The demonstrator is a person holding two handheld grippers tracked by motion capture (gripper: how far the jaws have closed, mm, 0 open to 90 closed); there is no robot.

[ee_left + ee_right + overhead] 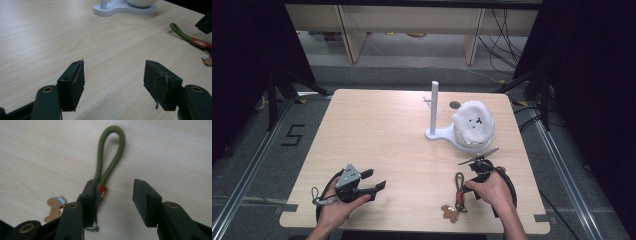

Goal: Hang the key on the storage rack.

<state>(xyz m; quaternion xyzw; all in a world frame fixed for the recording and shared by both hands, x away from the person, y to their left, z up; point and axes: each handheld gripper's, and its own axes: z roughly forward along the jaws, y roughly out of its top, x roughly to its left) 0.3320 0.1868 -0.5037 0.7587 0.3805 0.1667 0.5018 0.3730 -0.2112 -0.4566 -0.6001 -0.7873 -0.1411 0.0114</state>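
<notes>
the green cord keychain (pixel 109 152) lies on the table (pixel 377 135) with its long axis pointing away toward the white stand (pixel 434 112), just left of the open right gripper (pixel 115 197), while the open left gripper (pixel 113 82) is well apart.

white stand (pixel 435 131) with upright post (pixel 434 105) on far right of wooden table (pixel 377 135); fluffy white plush (pixel 474 122) sits on its base; shelving (pixel 412 22) behind.
</notes>
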